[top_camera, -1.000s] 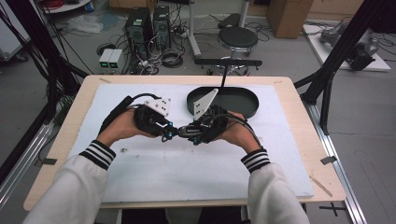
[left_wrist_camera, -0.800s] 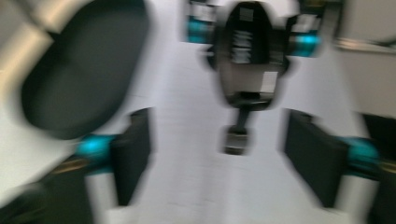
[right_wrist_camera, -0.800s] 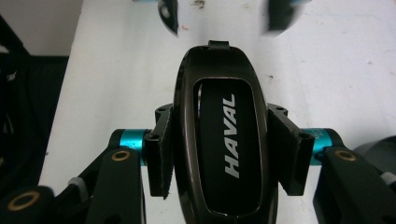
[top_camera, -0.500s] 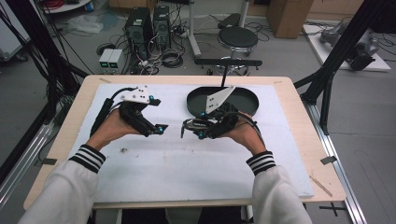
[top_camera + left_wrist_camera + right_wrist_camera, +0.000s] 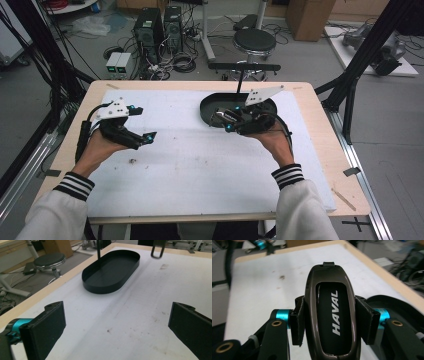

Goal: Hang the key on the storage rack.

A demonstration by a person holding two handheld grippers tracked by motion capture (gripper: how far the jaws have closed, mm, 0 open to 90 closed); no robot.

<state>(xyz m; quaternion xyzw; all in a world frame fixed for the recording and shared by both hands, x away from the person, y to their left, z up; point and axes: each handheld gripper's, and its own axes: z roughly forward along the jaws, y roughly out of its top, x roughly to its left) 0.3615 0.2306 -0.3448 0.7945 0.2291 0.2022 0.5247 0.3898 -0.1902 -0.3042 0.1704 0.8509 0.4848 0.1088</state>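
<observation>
Two hand-held grippers over one white table mat (image 5: pixel 200 165), catalogued relative to the black oval tray (image 5: pixel 207 107).

Item 1: black oval tray. Shallow, upright wall, interior bare in the left gripper view (image 5: pixel 111 271). Sits on the mat toward the far edge, right of centre in the high view.

Item 2: right gripper (image 5: pixel 225 120). Held in the person's right hand (image 5: pixel 267 135), over the near rim of the tray. Jaws closed against both sides of a car key fob (image 5: pixel 330 312). Grey three-cornered plate on top, above the tray.

Item 3: car key fob. Dark glossy brown shell, black centre panel lettered HAVAL in white. Clamped between the black pads (image 5: pixel 298 322) of the right gripper, long axis pointing away from the camera, clear of the mat. In the high view it shows as a small dark body (image 5: pixel 221 118) at the tray's near-left rim.

Item 4: left gripper (image 5: pixel 142 125). Held in the left hand (image 5: pixel 97 147), well apart from the tray, toward the mat's left side. Jaws spread wide, nothing between them; bare mat lies between them in the left gripper view, tray beyond.

Item 5: mat. Scattered small dark marks (image 5: pixel 132 161) near the left hand.
</observation>
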